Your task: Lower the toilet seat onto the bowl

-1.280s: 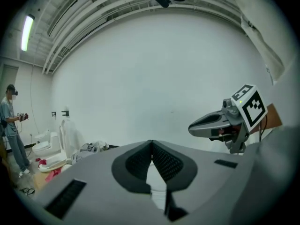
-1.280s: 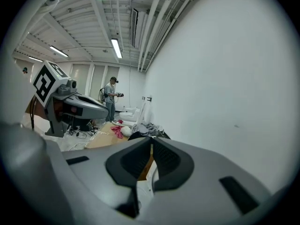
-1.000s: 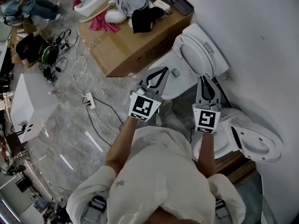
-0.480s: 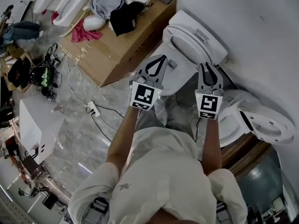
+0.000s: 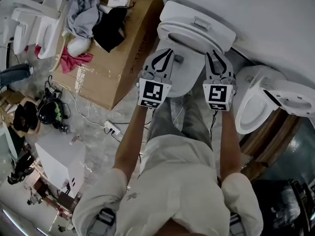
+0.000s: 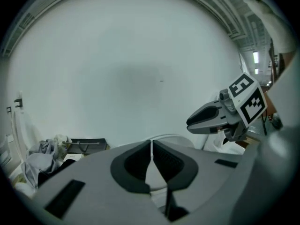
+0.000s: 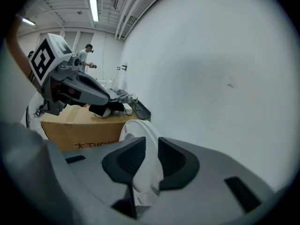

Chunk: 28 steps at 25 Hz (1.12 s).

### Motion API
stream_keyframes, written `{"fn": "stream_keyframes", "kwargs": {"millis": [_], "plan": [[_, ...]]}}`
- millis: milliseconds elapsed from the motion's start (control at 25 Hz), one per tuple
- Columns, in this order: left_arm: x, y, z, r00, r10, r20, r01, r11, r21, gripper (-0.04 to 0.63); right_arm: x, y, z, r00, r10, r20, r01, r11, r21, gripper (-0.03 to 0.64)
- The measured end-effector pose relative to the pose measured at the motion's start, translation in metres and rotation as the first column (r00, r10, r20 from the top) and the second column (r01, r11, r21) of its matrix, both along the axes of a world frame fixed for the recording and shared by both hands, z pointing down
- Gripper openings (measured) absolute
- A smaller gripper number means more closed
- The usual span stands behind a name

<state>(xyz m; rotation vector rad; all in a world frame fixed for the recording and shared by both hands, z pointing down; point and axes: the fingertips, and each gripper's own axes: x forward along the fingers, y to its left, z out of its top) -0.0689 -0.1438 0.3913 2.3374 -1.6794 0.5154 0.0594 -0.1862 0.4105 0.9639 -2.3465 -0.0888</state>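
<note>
The right tool is released and its jaws are opening. In the right gripper view the white rim of the toilet seat shows in the gap between them, and the pads do not appear to press on it. The left tool has its jaws almost together, just starting to part, with nothing between them.

Both tools point toward the tank, one at each front corner of it, with the bowl between and below them. The seat is not yet down. It stands raised in front of the tank and seems to lean back on it, its hinge line running left to right along the tank's front and its free edge uppermost.

So the seat lies straight ahead of both tools, between them and the tank, and must swing away from the tank toward the person. The right tool looks the nearer, being lined up with the seat's rim on the tank's right side. The left is just beside the other edge.

A cardboard box sits left of the tank.
</note>
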Motion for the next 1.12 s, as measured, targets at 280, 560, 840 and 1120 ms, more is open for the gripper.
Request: {"fn": "stream_keyframes", "kwargs": {"millis": [280, 560, 840, 1120], "plan": [[-0.002, -0.030, 0.021, 0.992, 0.122, 0.022, -0.122, 0.992, -0.008, 0.051, -0.002, -0.013, 0.026, 0.994, 0.074, -0.084, -0.074, 0.997, 0.007, 0.117], [-0.005, -0.052, 0.049, 0.975, 0.214, 0.055, -0.213, 0.977, -0.028, 0.095, 0.001, -0.031, 0.057, 0.980, 0.137, -0.142, -0.135, 0.991, 0.021, 0.138], [-0.006, -0.066, 0.058, 0.959, 0.271, 0.083, -0.271, 0.962, -0.018, 0.120, 0.010, -0.043, 0.073, 0.966, 0.182, -0.182, -0.178, 0.983, 0.034, 0.144], [-0.007, -0.066, 0.064, 0.948, 0.303, 0.102, -0.303, 0.953, -0.020, 0.129, 0.012, -0.038, 0.074, 0.954, 0.222, -0.200, -0.214, 0.975, 0.063, 0.126]]}}
